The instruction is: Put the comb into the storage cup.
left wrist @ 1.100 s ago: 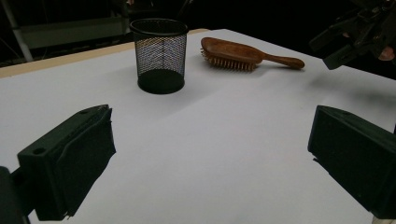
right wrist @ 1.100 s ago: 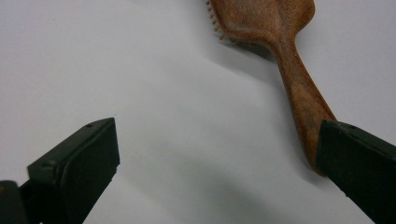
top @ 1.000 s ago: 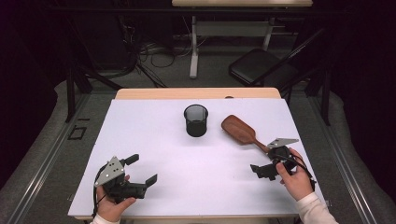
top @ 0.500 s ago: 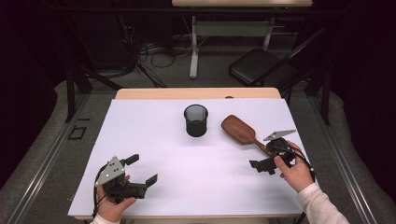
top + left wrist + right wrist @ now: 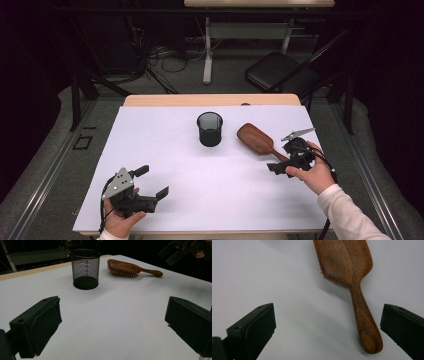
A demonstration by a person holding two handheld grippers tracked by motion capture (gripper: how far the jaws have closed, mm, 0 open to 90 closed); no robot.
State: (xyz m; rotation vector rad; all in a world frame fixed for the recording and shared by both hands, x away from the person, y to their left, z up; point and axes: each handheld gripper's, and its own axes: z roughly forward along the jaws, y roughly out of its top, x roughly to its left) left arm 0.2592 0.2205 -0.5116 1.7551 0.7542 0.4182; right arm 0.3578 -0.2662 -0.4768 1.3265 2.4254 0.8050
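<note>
wooden hairbrush [image 5: 256, 139] bristles-down on white table [image 5: 165, 150], just right of mesh cup [image 5: 209, 128], long axis diagonal, handle toward near-right, right gripper [image 5: 327, 330] wide open above handle end, left gripper [image 5: 152, 185] wide open, well apart at near-left

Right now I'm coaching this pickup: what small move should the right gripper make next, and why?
Probably ease the right gripper forward and down, then close on the hairbrush handle. Its jaws stand open, the handle lies between them nearer the right jaw, untouched, flat on the table.

Left gripper [image 5: 150, 182] and right gripper [image 5: 281, 161], jaws apart
</note>
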